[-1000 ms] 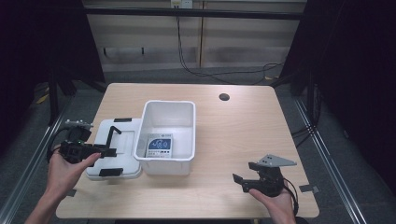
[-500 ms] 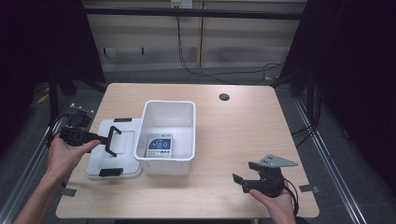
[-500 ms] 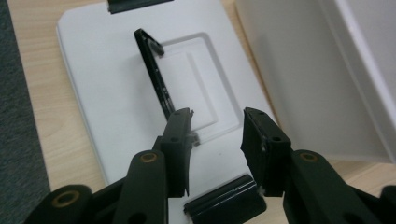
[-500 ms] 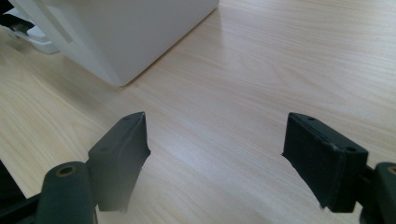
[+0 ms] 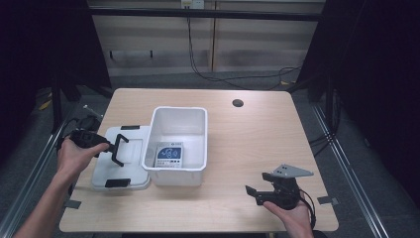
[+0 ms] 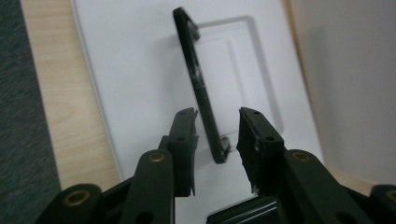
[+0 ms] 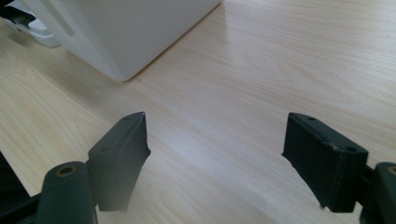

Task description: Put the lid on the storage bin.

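Observation:
A white lid (image 5: 106, 171) lies flat on the table left of an open white bin (image 5: 179, 113). A black handle (image 5: 119, 148) stands up from the lid's middle. My left gripper (image 5: 110, 147) hovers over the lid from the left. In the left gripper view it (image 6: 217, 140) is open, its jaws either side of the near end of the handle (image 6: 196, 74), with a gap on each side. A blue and white printed card (image 5: 168, 156) lies in the bin. My right gripper (image 5: 251, 194) rests low near the front right, open (image 7: 215, 154) over bare wood.
Black latches (image 5: 130, 127) (image 5: 117, 183) sit at the lid's far and near ends. The bin's wall (image 6: 355, 70) stands close beside the lid (image 6: 135, 70). A round cable hole (image 5: 237, 103) is at the table's back. The bin's corner (image 7: 116, 28) is ahead of the right gripper.
My left hand and gripper have shifted a little away from the front edge and back to the left, staying over the lid. The right gripper has not moved.

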Motion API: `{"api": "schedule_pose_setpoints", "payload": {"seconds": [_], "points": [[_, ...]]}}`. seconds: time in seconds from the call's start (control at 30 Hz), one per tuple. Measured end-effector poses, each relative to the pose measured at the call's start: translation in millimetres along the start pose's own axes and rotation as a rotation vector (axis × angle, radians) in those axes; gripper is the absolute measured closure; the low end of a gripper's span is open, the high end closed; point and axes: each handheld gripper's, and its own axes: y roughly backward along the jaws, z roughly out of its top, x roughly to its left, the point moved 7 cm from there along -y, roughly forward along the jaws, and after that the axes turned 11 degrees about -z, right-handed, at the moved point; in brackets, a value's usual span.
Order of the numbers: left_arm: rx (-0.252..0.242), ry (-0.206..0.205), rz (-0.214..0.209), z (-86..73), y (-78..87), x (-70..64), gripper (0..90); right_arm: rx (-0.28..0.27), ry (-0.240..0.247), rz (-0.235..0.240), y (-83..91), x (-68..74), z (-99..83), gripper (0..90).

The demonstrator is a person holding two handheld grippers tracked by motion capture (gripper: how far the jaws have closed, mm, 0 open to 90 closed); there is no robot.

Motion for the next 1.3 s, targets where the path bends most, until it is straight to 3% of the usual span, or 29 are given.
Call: {"api": "schedule_pose_setpoints", "payload": {"seconds": [0.13,0.4,0.47,0.63,0.87,1.3], "points": [[0.02,0.043,0.03,4.5,-8.2,1.3,67.0,0.006,0.006,0.002,-0.2,0.6,-0.6,21.4],[0.066,0.083,0.076,14.0,-21.2,3.9,67.2,0.018,0.009,0.01,-1.9,1.7,-1.4,20.9],[0.064,0.111,0.11,15.7,-25.3,5.4,67.9,0.022,0.01,0.013,-2.3,2.1,-1.7,20.9],[0.085,0.129,0.126,19.0,-32.7,3.0,68.7,0.026,0.012,0.02,-2.9,2.2,-2.0,20.7],[0.105,0.137,0.115,20.7,-41.6,0.8,79.0,0.037,0.015,0.022,-4.8,2.9,-2.6,19.9],[0.098,0.182,0.094,24.1,-44.0,-1.4,83.5,0.046,0.014,0.024,-6.1,2.9,-3.1,19.4]]}}
